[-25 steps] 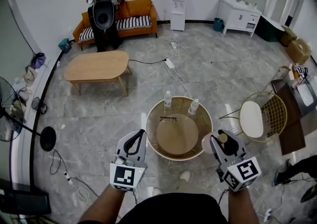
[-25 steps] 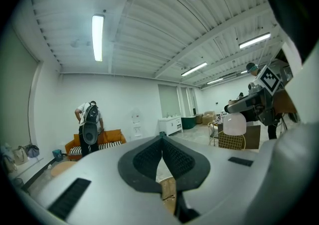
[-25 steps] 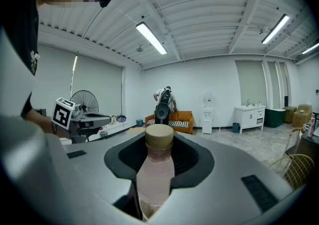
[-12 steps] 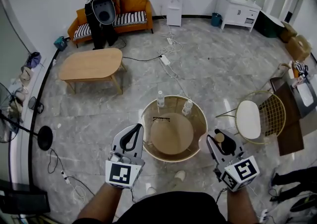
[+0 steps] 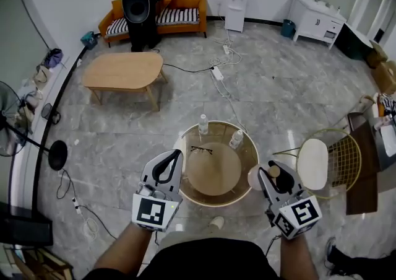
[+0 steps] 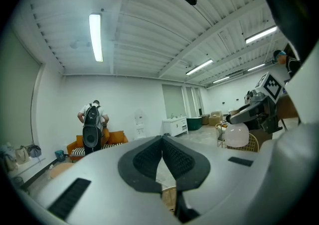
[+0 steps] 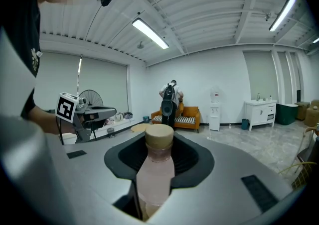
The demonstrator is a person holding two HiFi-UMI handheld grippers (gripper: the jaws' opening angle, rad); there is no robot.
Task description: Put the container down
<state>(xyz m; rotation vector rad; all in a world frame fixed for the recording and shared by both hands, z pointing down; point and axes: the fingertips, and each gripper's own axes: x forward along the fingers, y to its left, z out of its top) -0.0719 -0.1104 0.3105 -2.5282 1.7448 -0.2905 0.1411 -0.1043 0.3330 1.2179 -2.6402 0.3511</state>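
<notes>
The container is a pale pink bottle [image 7: 155,171] with a tan cap, and my right gripper [image 7: 158,145] is shut on it below the neck. From the head view, the bottle [image 5: 271,173] is held upright in the air just right of a round glass-topped table [image 5: 213,203], gripped by my right gripper [image 5: 277,177]. My left gripper [image 5: 167,165] hovers at the table's left edge with its jaws together and nothing between them. The left gripper view shows its pads [image 6: 149,157] touching, with the bottle's pale base [image 6: 237,135] off to the right.
Two clear water bottles [image 5: 203,124] [image 5: 236,139] and a pair of glasses [image 5: 200,148] sit on the round table. A white-seated gold wire chair [image 5: 312,164] stands right of it. Farther off are a wooden coffee table [image 5: 122,71], a person with a backpack [image 5: 139,0], floor cables and a fan stand [image 5: 57,155].
The head camera has swayed, shifting the room in view. Both grippers keep their places beside the round table, and the bottle stays in the right gripper.
</notes>
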